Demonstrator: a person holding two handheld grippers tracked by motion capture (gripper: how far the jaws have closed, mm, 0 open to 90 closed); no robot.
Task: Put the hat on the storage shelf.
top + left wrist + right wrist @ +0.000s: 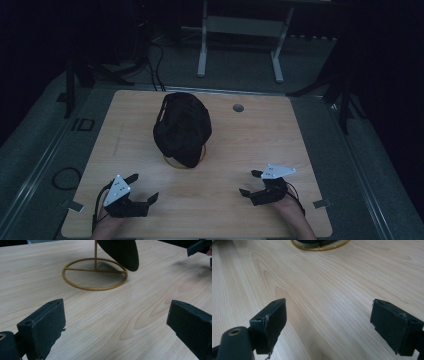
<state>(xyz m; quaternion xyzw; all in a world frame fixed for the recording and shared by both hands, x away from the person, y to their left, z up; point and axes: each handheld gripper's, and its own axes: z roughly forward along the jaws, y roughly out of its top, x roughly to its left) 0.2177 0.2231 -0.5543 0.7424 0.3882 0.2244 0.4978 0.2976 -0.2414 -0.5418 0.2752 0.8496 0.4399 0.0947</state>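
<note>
**Both grippers idle at near edge; cap on stand untouched**

Step in hand, as judged: the approach has not begun. The left gripper (141, 189) and right gripper (251, 182) rest low at the near edge of the table (300, 150), one at each near corner, well apart from the work. Each has its jaws spread wide with nothing between them but bare wood.

The black cap (182, 127) sits on a gold wire stand (95, 275) at mid-table, slightly left of centre and toward the far side. It is probably a cap or soft hat; the high view is too dark to settle it.

Next move, as judged: one gripper must travel forward and rise to the cap's lower edge, then close on the fabric without tipping the light stand. The other may need to steady the ring base.

View differences: the high view gives the cap's whole shape but hides most of the stand. The left gripper view shows the ring base, crossbar and upright post clearly, plus the cap's hanging edge. The right gripper view catches just the ring's near arc (319, 246).
</note>
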